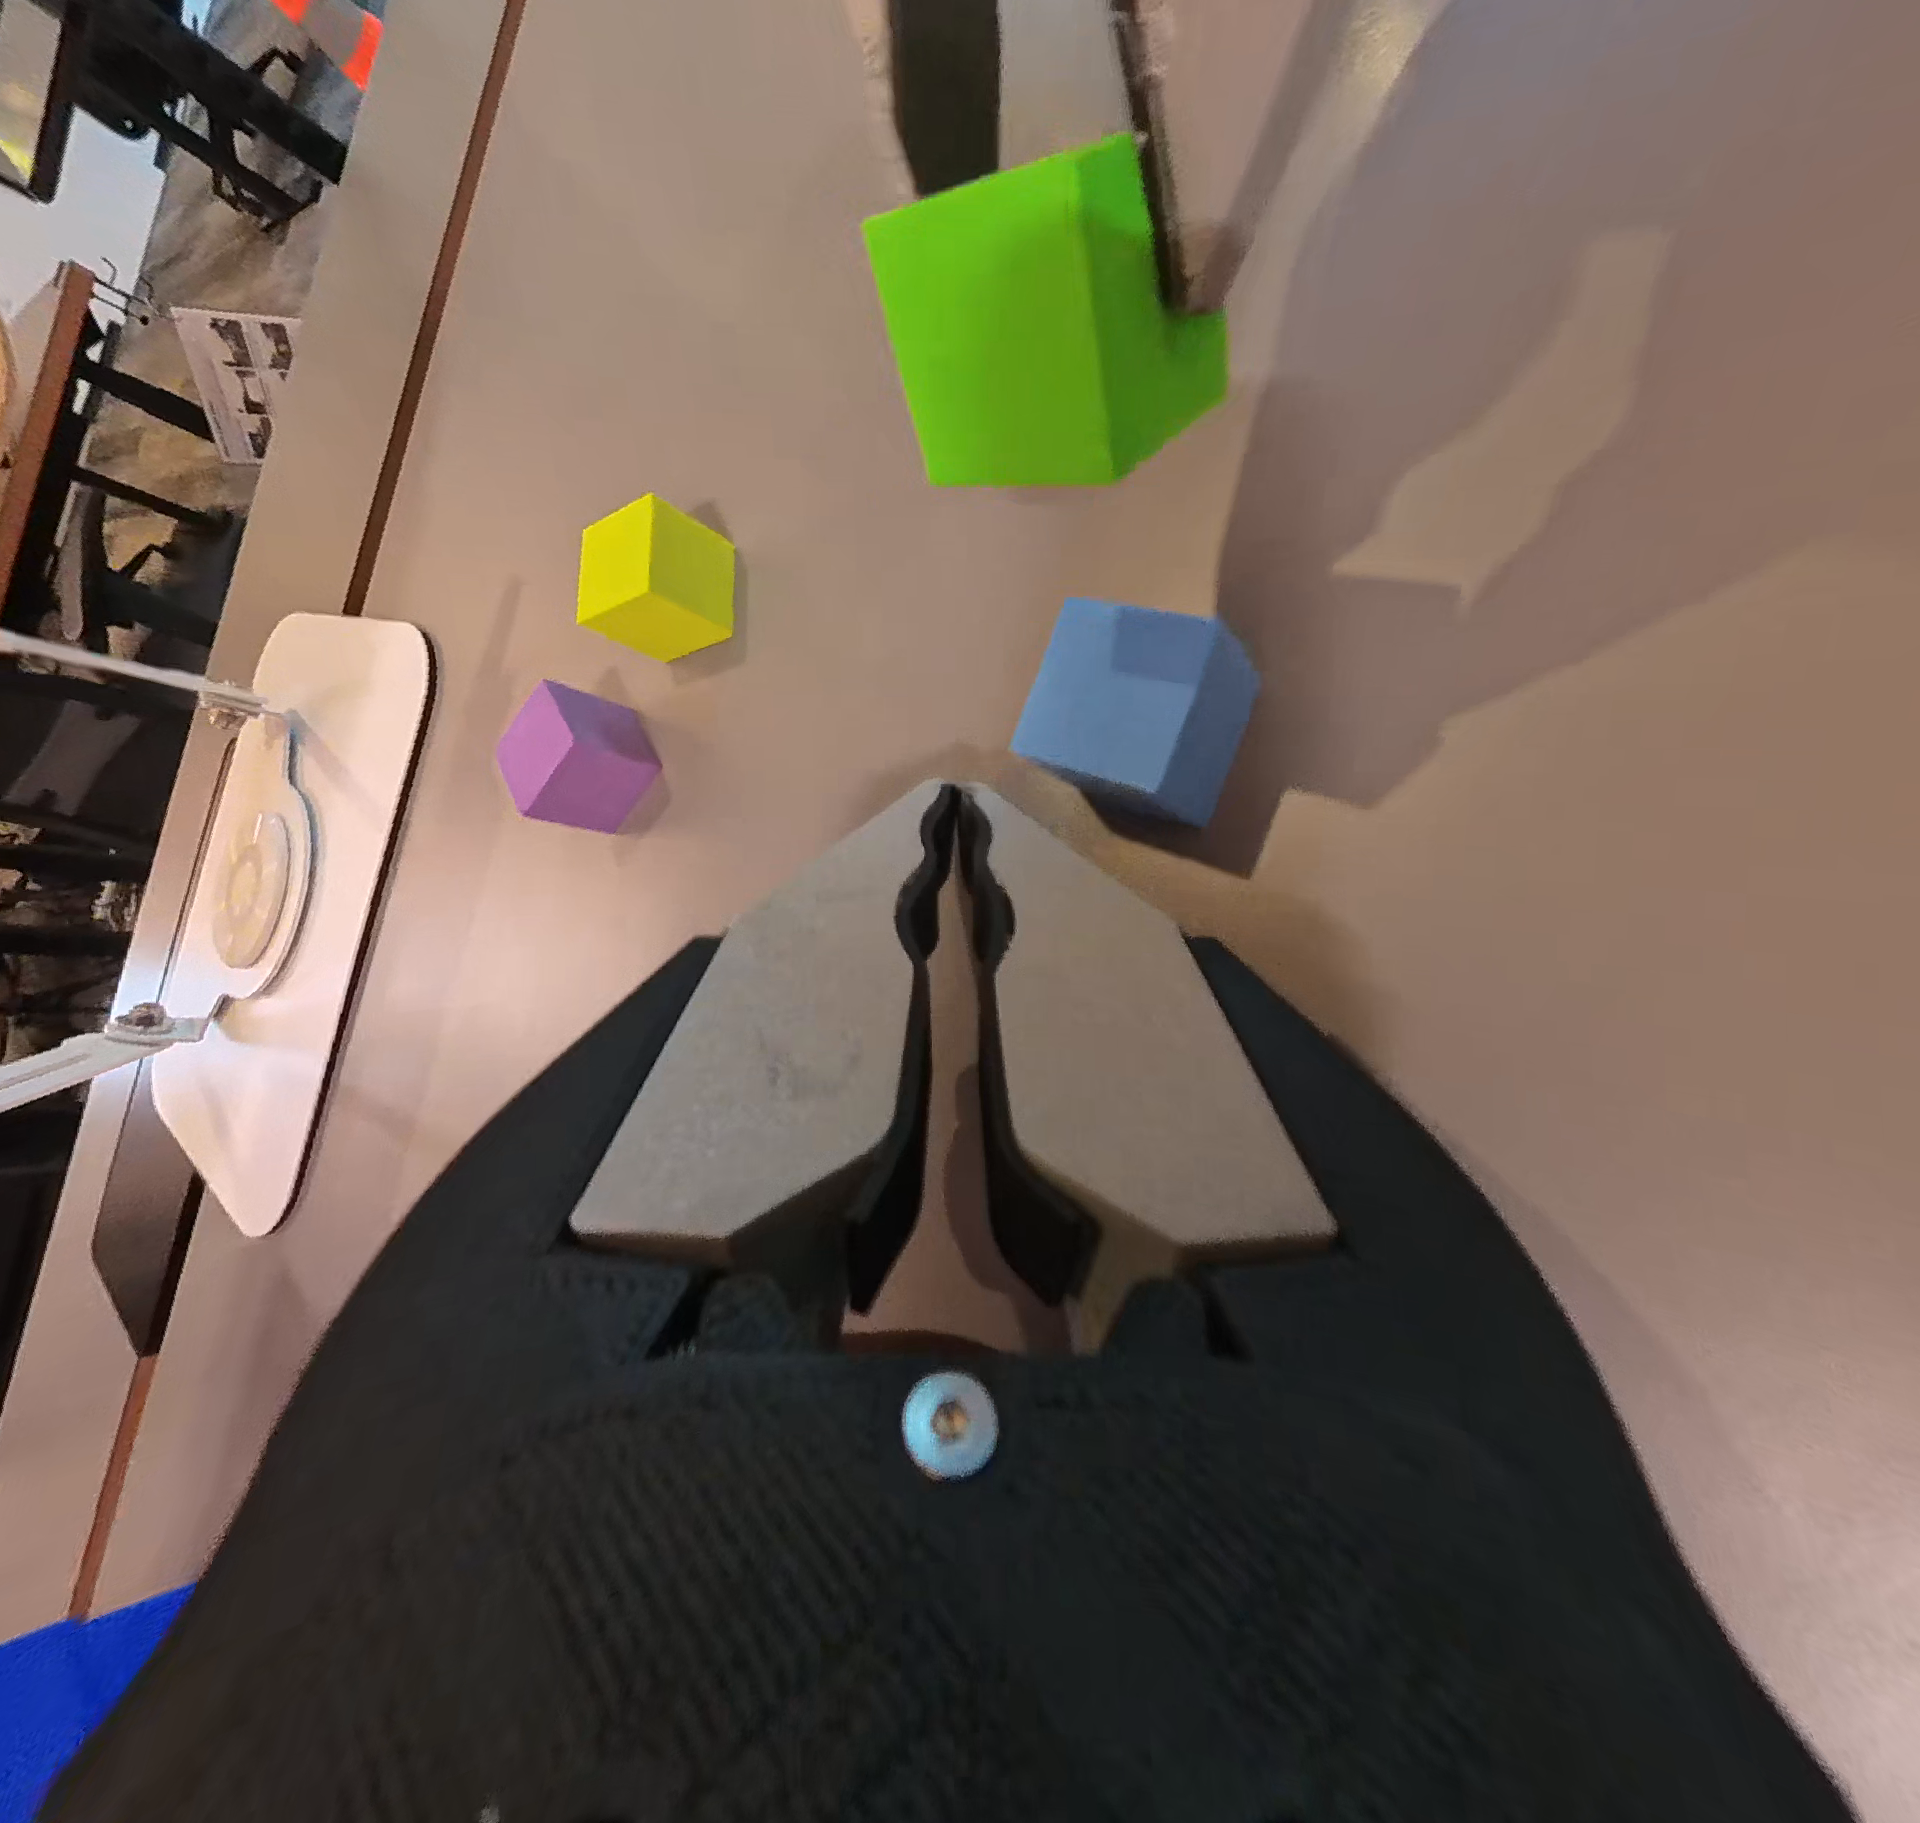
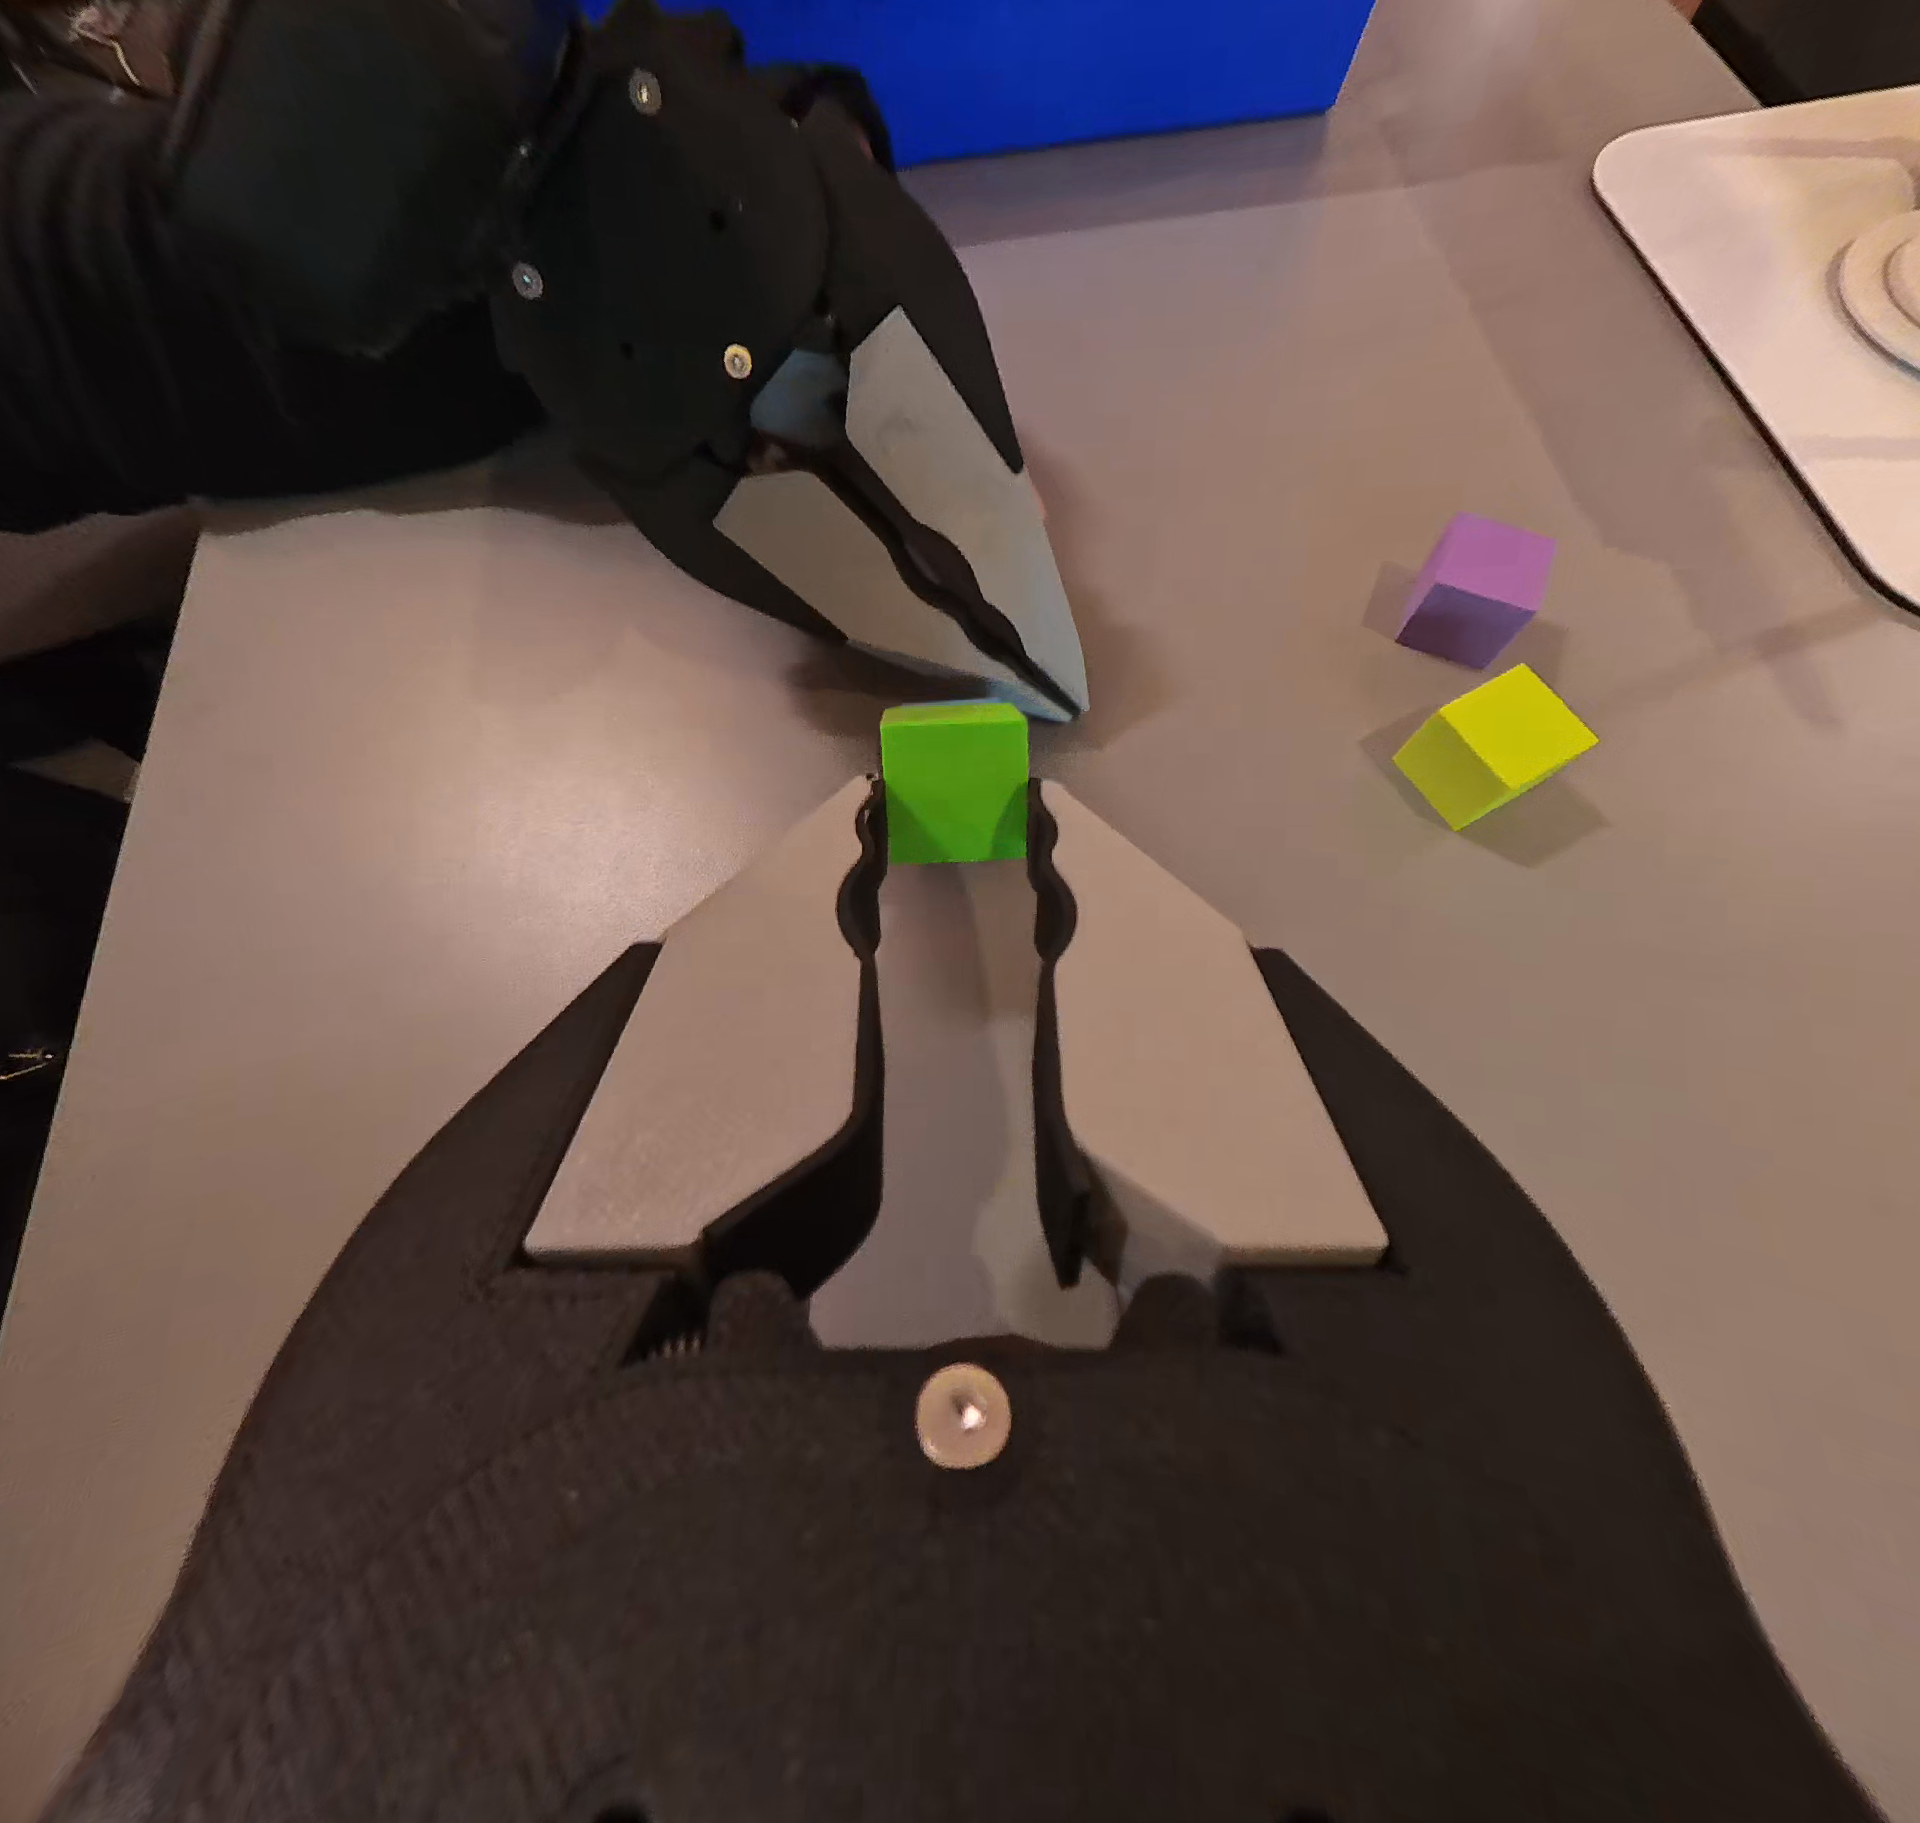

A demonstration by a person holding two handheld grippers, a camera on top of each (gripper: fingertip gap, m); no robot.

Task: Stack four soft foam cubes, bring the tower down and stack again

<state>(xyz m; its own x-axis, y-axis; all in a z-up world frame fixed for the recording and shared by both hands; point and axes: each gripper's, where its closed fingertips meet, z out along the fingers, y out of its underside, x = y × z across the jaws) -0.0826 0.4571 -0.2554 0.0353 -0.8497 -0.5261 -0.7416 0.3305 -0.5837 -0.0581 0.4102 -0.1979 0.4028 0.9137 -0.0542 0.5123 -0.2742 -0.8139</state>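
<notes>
The left gripper [image 1: 948,794] is closed, its fingertips pressed together with nothing between them, angled down so the tips sit at the table [image 2: 520,838]. The right gripper [image 2: 954,805] has its jaws parted and clamped on the green cube [image 2: 954,786], which it holds clear of the table.

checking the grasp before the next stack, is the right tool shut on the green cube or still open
Shut on it: the right tool has a finger pressed against each side of the green cube, denting the foam.
</notes>
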